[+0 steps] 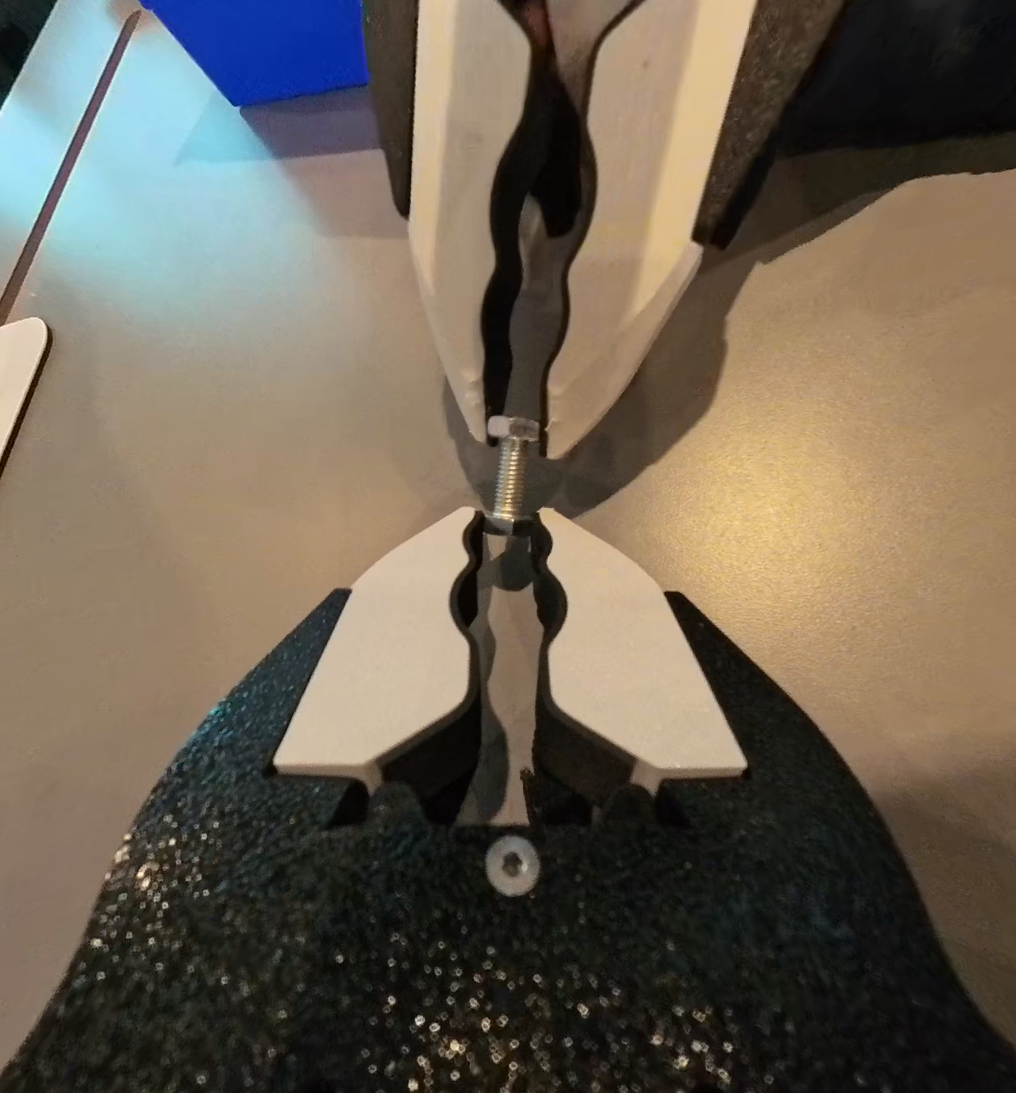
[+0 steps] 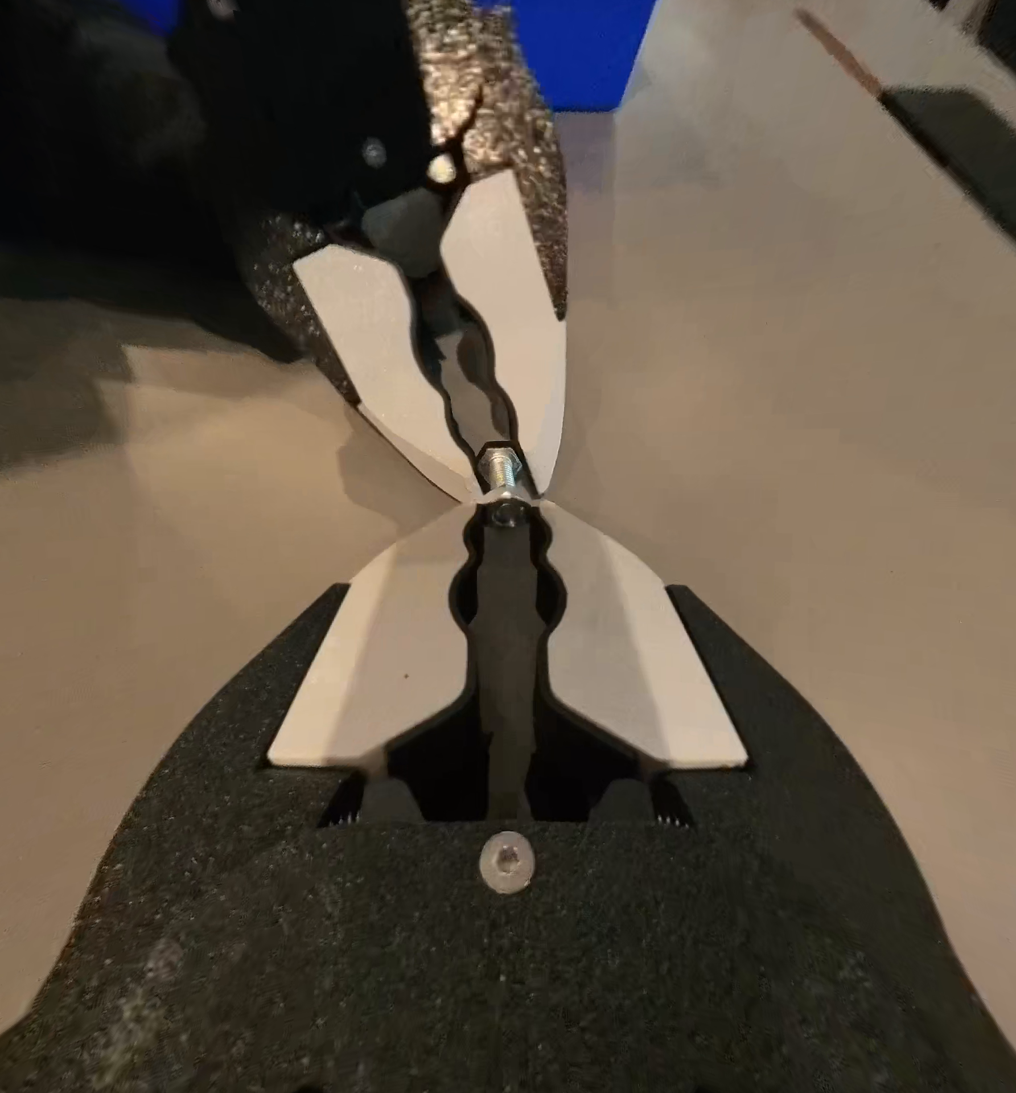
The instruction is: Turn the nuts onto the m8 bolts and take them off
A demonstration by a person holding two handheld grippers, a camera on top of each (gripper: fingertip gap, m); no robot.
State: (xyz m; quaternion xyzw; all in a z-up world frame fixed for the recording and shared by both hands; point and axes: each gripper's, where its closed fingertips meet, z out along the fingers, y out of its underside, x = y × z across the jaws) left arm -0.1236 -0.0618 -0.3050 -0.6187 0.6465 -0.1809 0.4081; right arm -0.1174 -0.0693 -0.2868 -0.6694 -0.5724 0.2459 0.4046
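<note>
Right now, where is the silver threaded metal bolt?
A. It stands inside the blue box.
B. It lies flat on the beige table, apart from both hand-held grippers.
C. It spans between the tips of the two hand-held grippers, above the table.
C: the silver threaded metal bolt bridges the left hand-held gripper and the right hand-held gripper, over the beige table.

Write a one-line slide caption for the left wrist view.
Two tongs meet tip to tip above the table: the left tongs and right tongs each clamp one end of a silver bolt.
</note>
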